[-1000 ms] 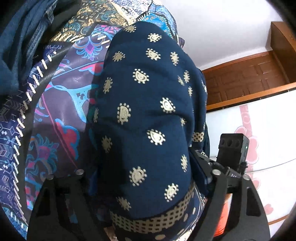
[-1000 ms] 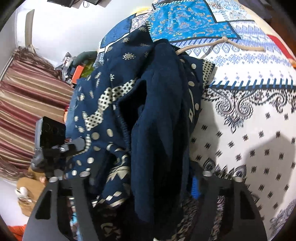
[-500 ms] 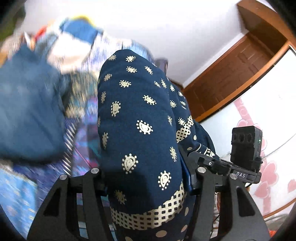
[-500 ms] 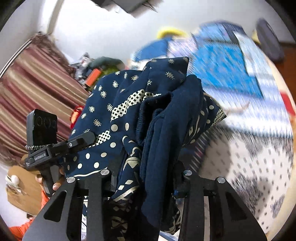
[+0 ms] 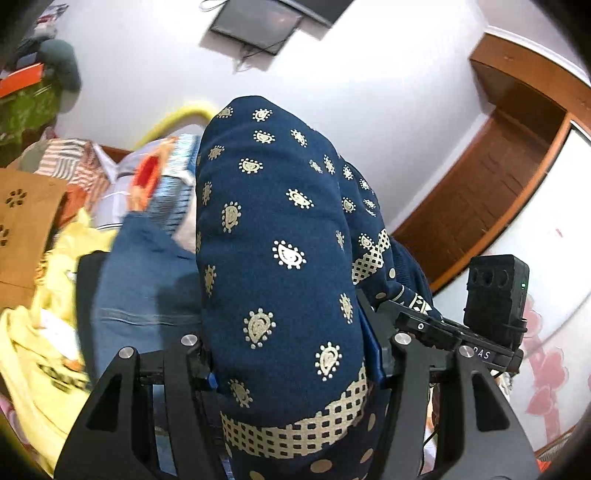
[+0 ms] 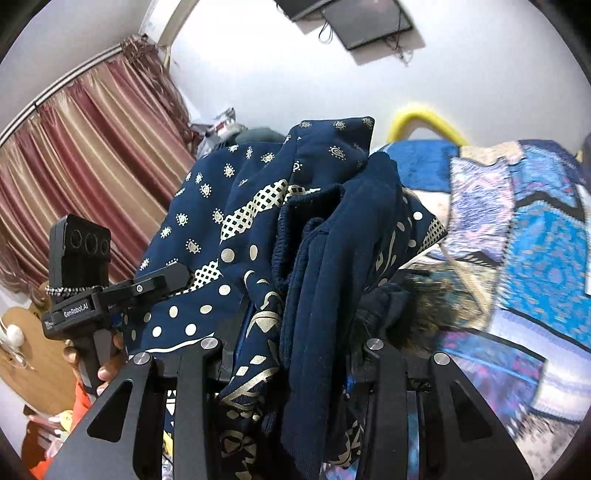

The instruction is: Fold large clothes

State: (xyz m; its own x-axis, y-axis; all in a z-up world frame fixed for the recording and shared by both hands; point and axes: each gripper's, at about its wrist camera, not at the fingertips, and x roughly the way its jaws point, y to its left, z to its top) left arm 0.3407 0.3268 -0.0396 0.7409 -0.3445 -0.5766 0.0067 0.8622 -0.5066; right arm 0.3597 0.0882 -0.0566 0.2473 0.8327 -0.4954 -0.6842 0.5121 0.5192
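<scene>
A large navy garment with gold paisley and checked-band print (image 5: 280, 258) bulges up between the fingers of my left gripper (image 5: 291, 369), which is shut on it. My right gripper (image 6: 291, 362) is shut on the bunched other part of the same garment (image 6: 332, 258), plain navy folds over the printed cloth. Both hold it lifted in the air. The left gripper (image 6: 110, 295) with its hand shows at the left of the right wrist view, and the right gripper (image 5: 461, 339) shows at the right of the left wrist view.
A bed with a blue patterned cover (image 6: 535, 258) lies to the right. A blue denim garment (image 5: 144, 280) and yellow clothes (image 5: 40, 350) pile at the left. Striped curtains (image 6: 92, 166), a wooden door frame (image 5: 498, 177) and a wall screen (image 6: 354, 22) surround.
Both grippers have lifted and tilted upward with the garment; the views swung from the bedcover to the wall, the screen and the clothes pile.
</scene>
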